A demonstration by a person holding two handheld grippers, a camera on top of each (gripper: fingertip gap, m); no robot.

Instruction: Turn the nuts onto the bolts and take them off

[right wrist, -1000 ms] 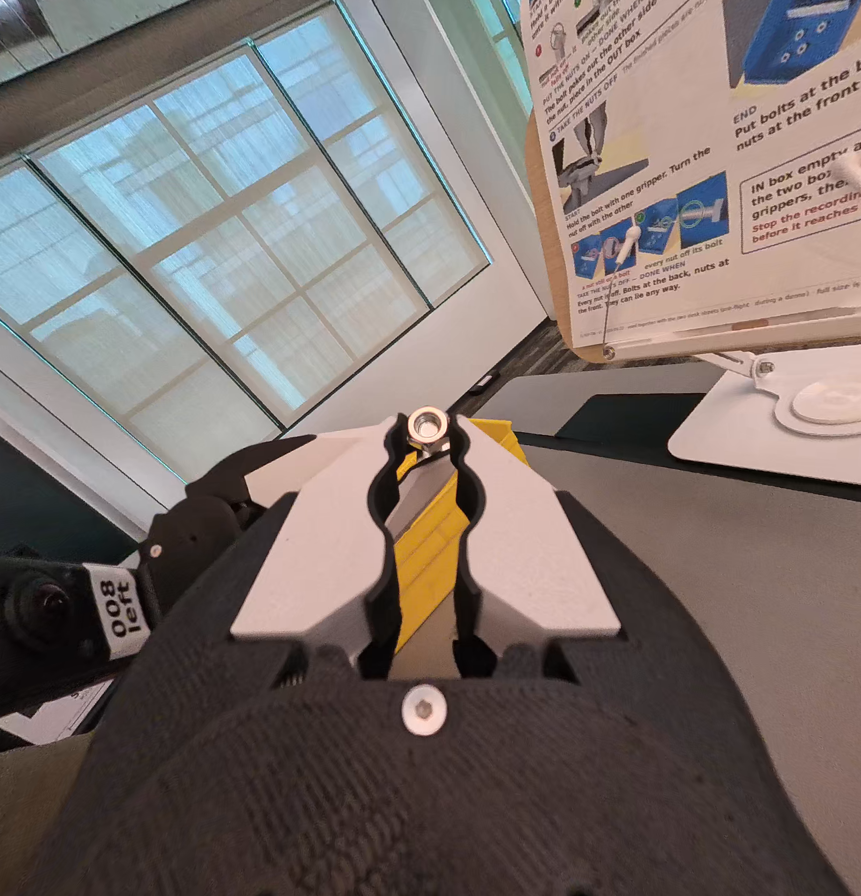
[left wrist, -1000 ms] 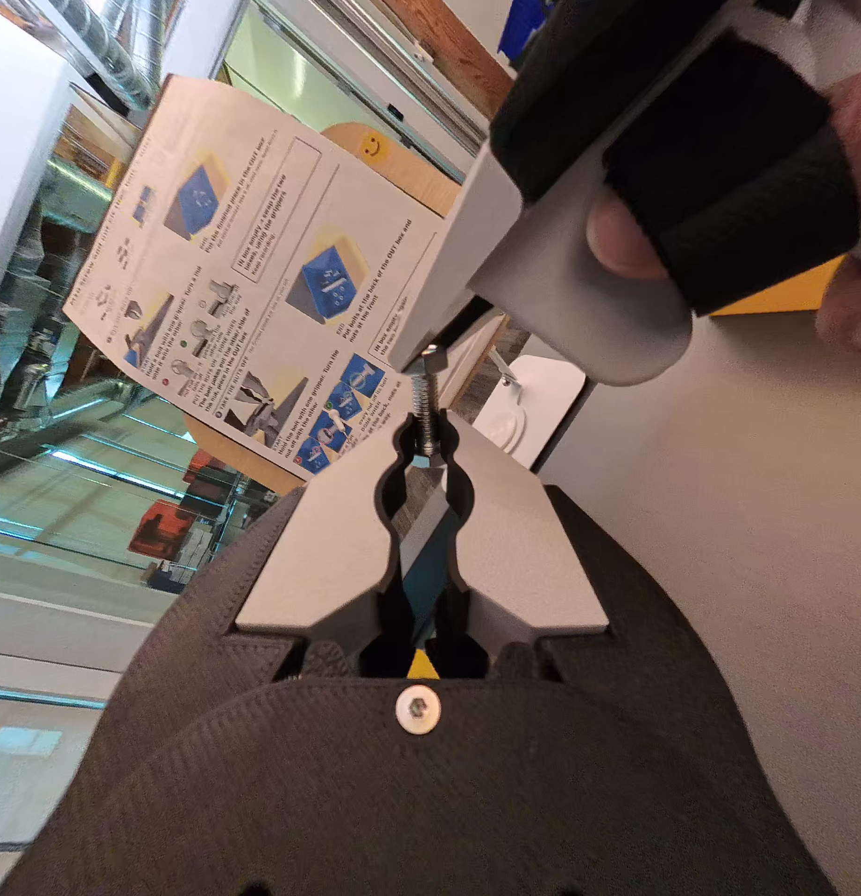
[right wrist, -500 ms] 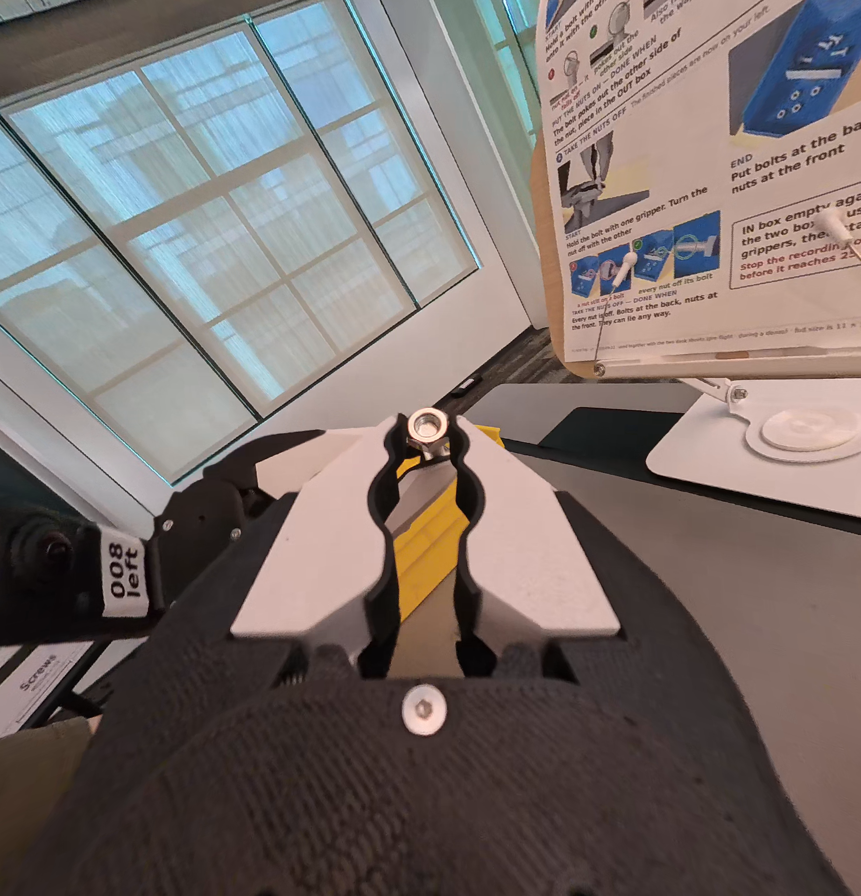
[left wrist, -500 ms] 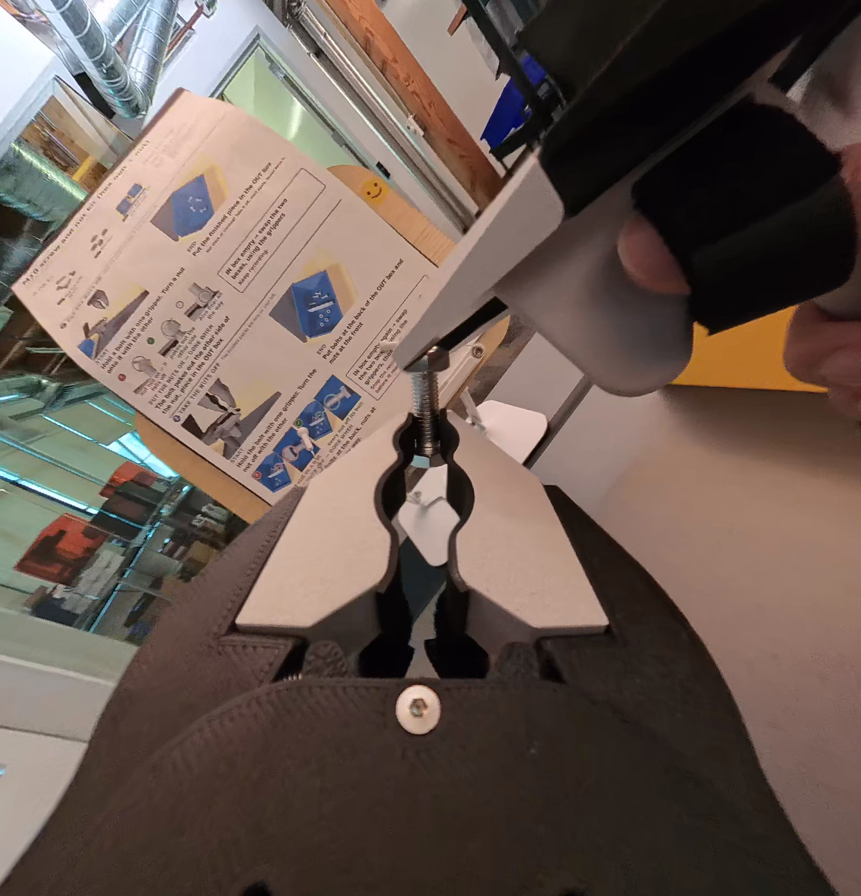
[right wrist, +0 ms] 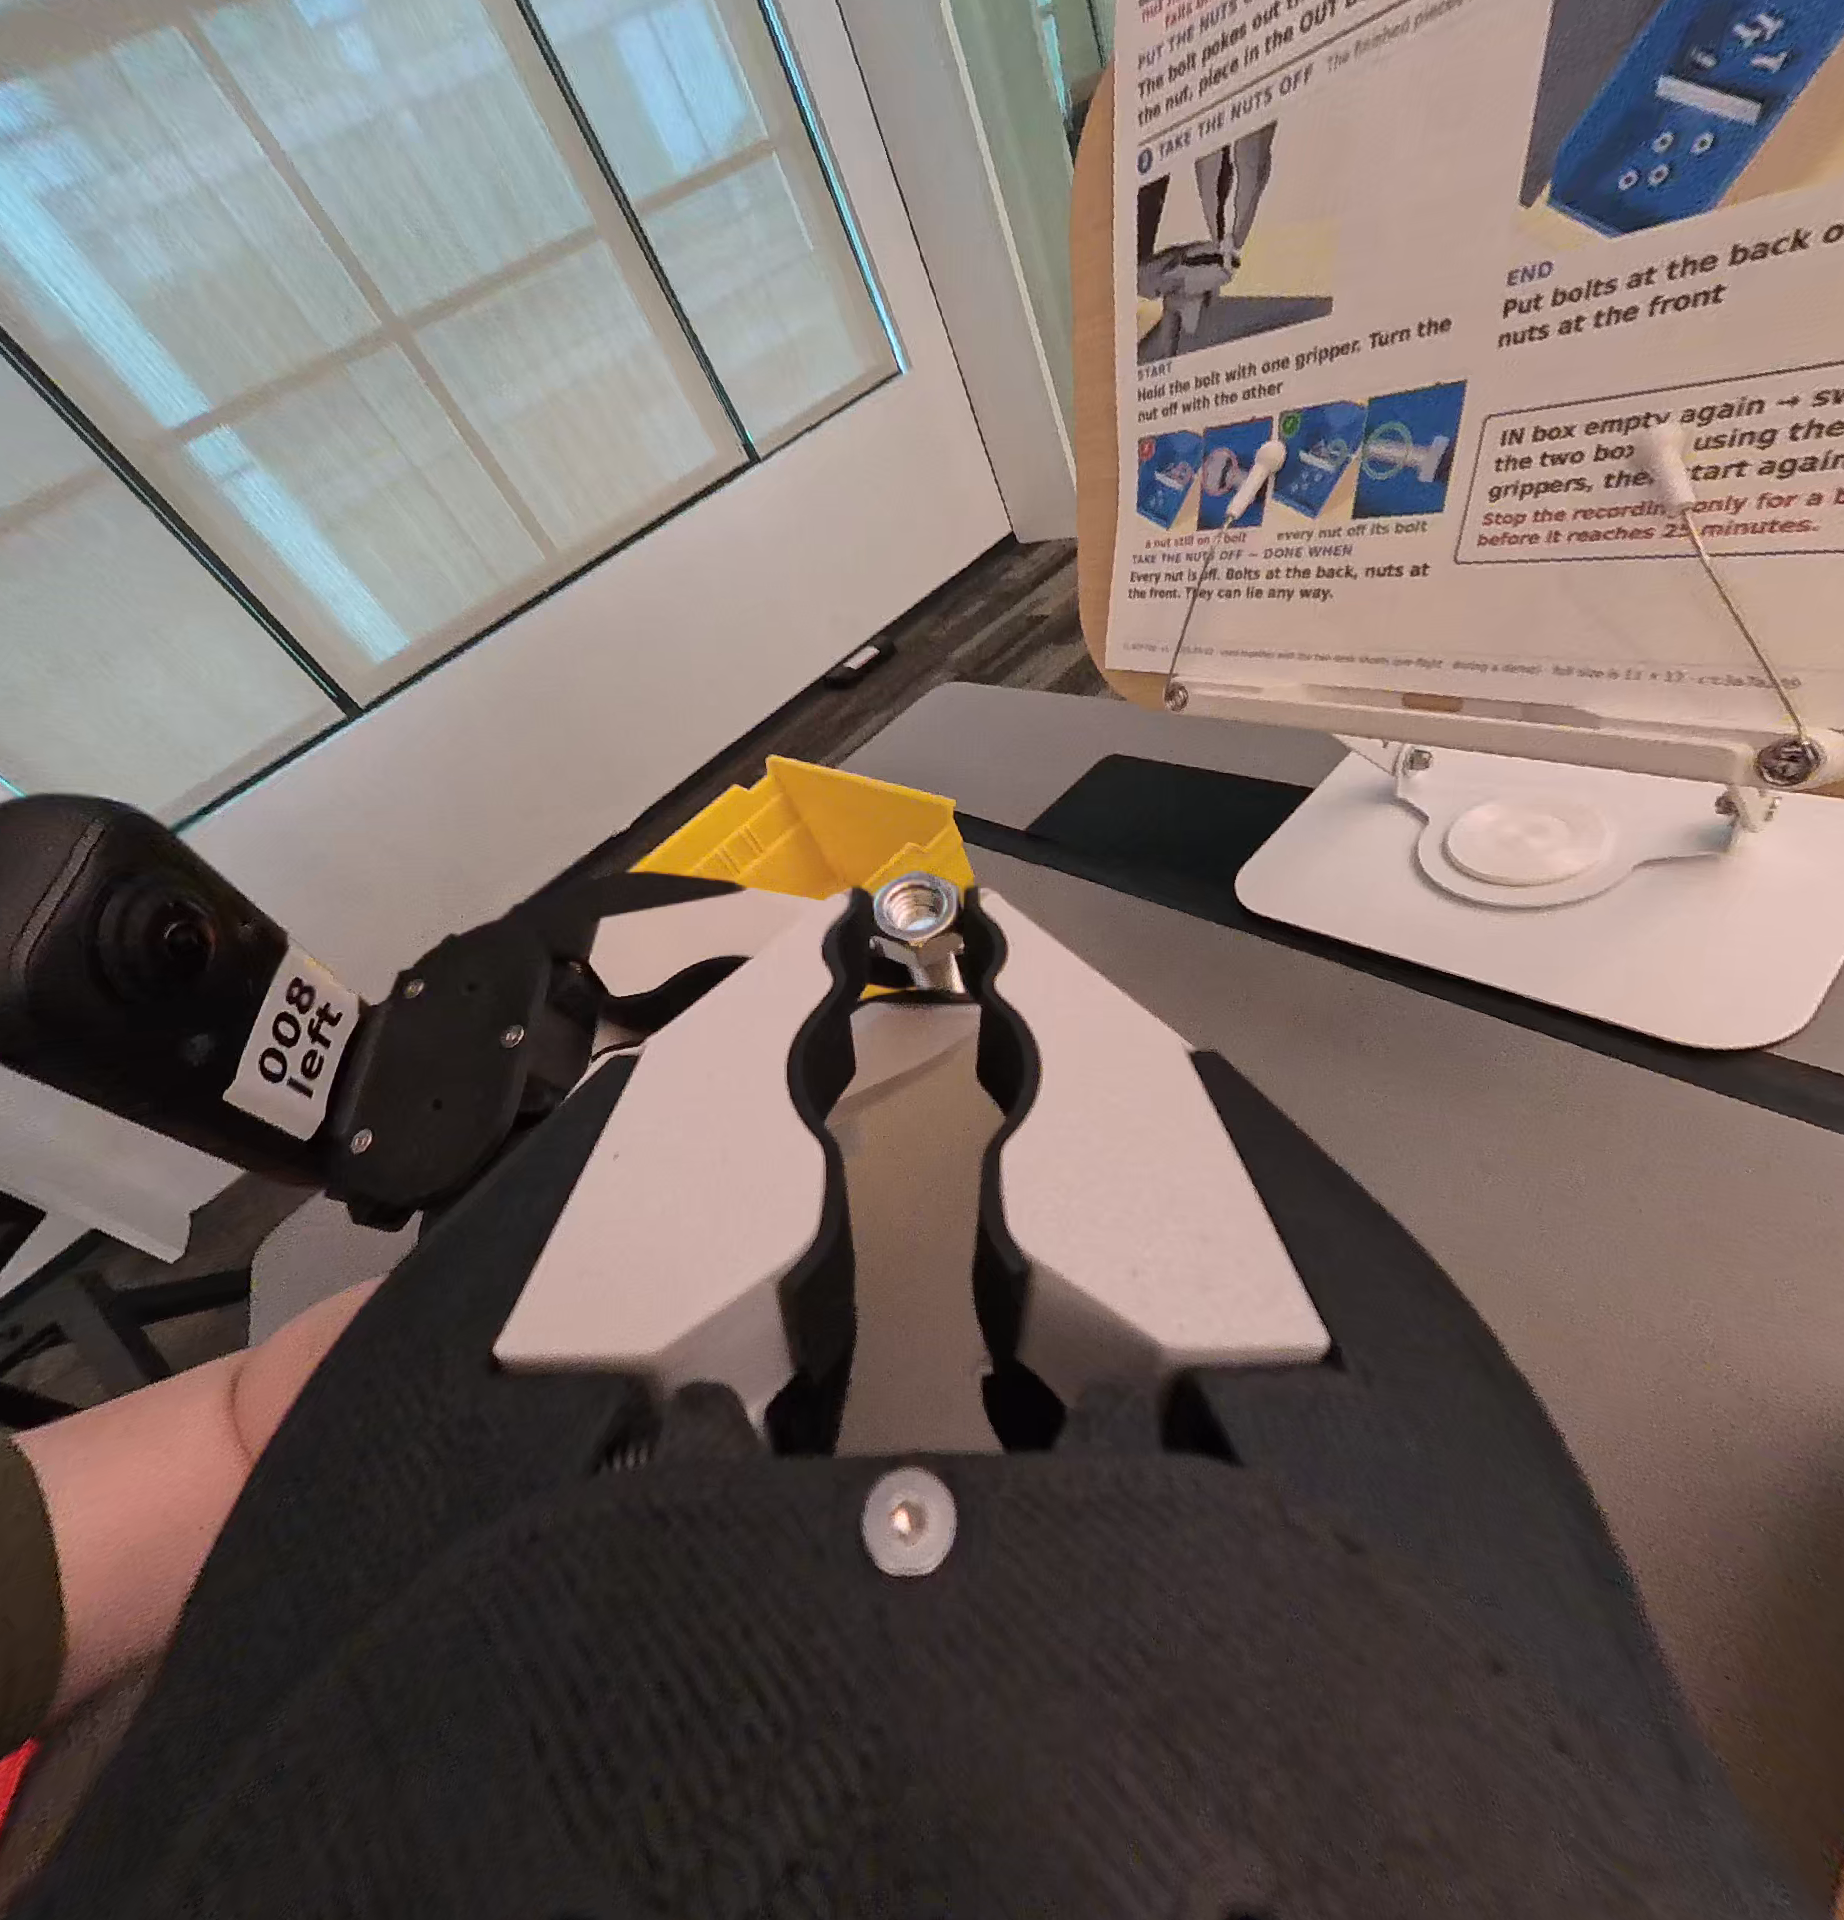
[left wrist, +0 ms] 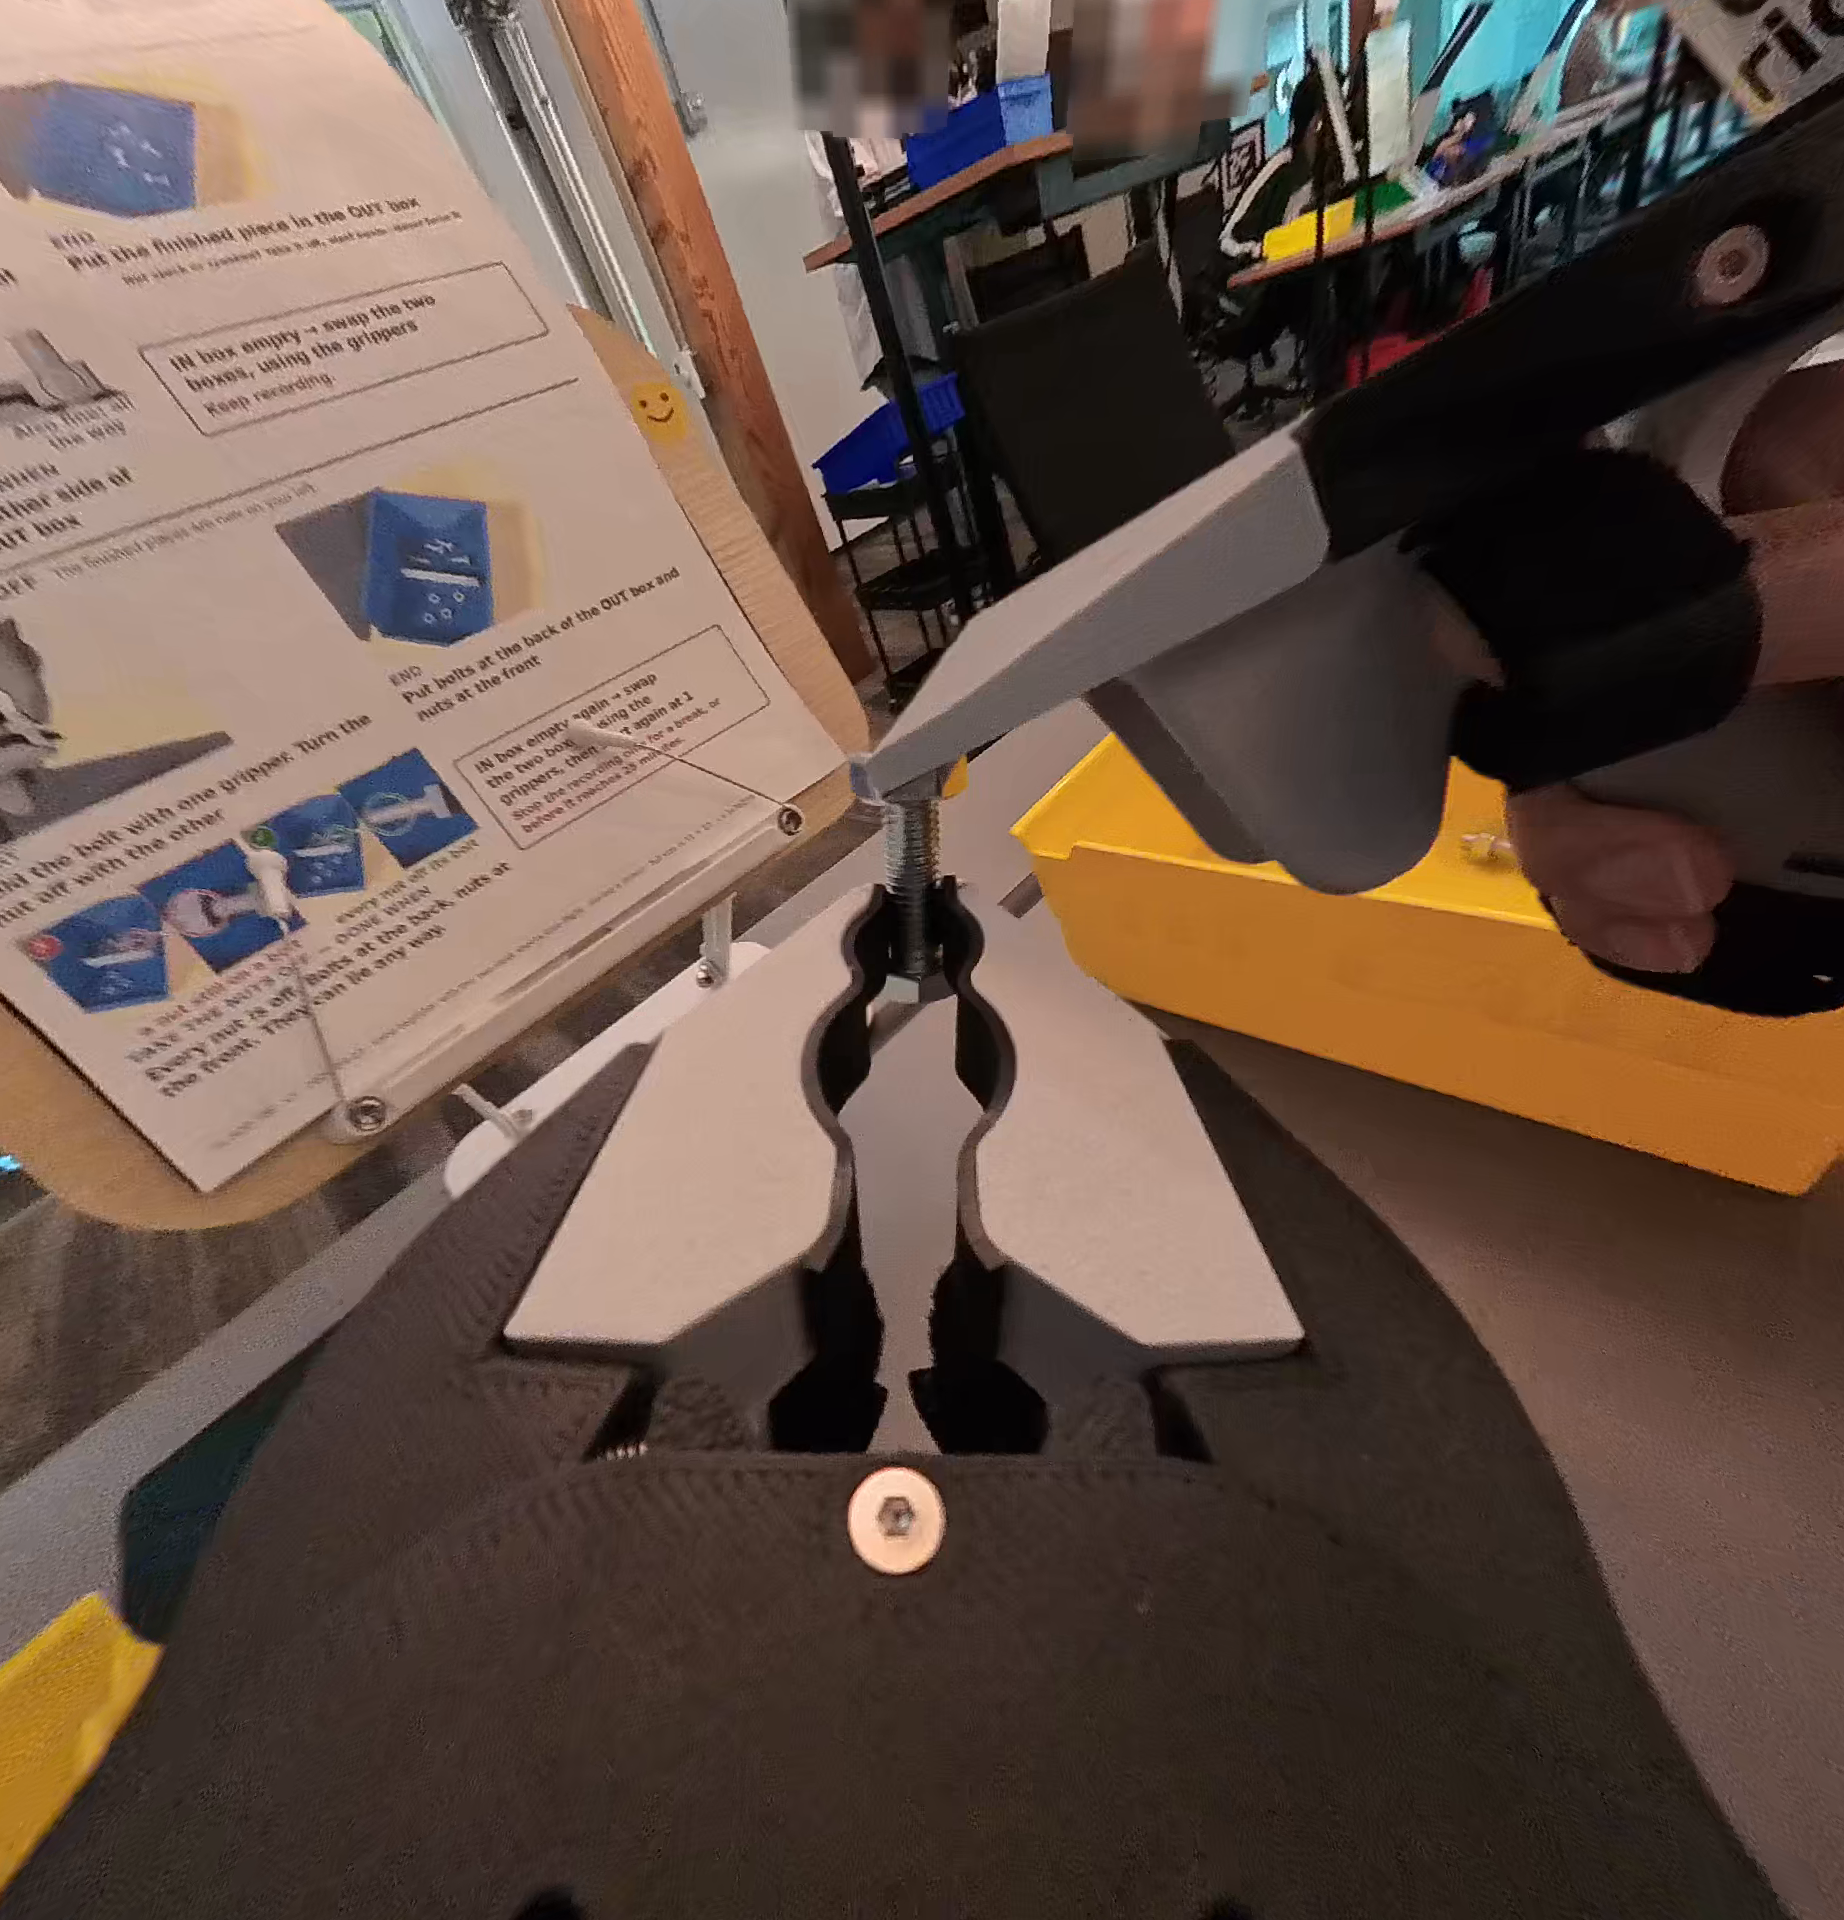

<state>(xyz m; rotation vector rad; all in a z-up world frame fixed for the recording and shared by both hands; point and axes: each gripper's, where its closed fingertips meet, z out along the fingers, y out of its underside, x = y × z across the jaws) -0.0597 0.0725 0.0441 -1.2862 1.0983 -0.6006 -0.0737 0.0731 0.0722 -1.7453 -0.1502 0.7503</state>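
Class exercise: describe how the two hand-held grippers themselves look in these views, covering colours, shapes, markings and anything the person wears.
Each gripper has two pale grey fingers with wavy black inner pads, set in a textured black body with a silver screw. The left gripper carries a black camera and a white label. The right gripper has a grey handle with a black strap. A dark olive sleeve shows.

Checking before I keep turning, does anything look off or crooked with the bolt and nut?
Nothing stands out. The left gripper holds the bolt straight, and the right gripper grips the nut at its tip.
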